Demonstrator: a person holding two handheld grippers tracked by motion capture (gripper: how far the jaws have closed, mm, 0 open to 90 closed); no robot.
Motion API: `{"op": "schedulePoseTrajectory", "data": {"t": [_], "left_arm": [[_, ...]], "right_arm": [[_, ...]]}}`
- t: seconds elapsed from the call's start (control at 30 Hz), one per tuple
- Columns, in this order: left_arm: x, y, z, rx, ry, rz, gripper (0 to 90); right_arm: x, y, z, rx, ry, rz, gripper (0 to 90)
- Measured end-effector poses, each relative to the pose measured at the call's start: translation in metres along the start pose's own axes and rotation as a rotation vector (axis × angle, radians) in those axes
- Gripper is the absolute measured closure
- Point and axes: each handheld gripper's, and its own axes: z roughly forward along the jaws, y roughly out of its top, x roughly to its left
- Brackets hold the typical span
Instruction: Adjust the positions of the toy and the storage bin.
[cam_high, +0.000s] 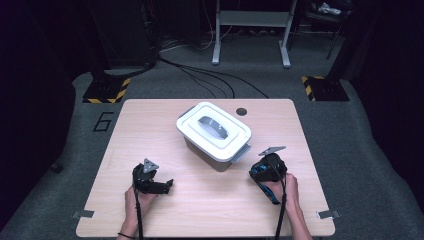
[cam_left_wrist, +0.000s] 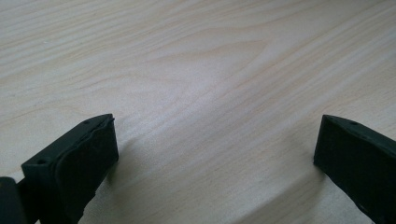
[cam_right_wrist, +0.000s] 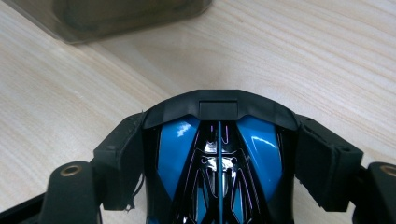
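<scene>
Blue and black glossy plastic, shaped like a small toy car or a computer mouse (cam_right_wrist: 219, 158), sits clamped between the jaws of the right gripper (cam_right_wrist: 219, 154), whose pads press on its two flanks. From the high view the same object (cam_high: 265, 172) lies low at the right side of the pale wooden table (cam_high: 200, 210), just beside the near right corner of the white-lidded grey plastic storage box (cam_high: 215, 135) with a grey handle set into its lid. I would judge the blue thing light and stiff, a hard shell that will not give, but its shine suggests it is slippery; the rounded sides narrow toward the nose, so the safest hold looks to be across the widest part of the body, where the pads now sit, rather than nearer the tapering front. The left gripper (cam_left_wrist: 215, 154) rests on the table well apart from all this, at the left, with its jaws spread wide and nothing but bare wood between them. Whether the box lid is latched I cannot tell.
</scene>
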Motion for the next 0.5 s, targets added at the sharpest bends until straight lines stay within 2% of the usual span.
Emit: {"op": "schedulePoseTrajectory", "data": {"t": [0.5], "left_arm": [[0.000,0.000,0.000,0.000,0.000,0.000,0.0]], "right_arm": [[0.000,-0.018,-0.017,0.009,-0.015,0.003,24.3]]}}
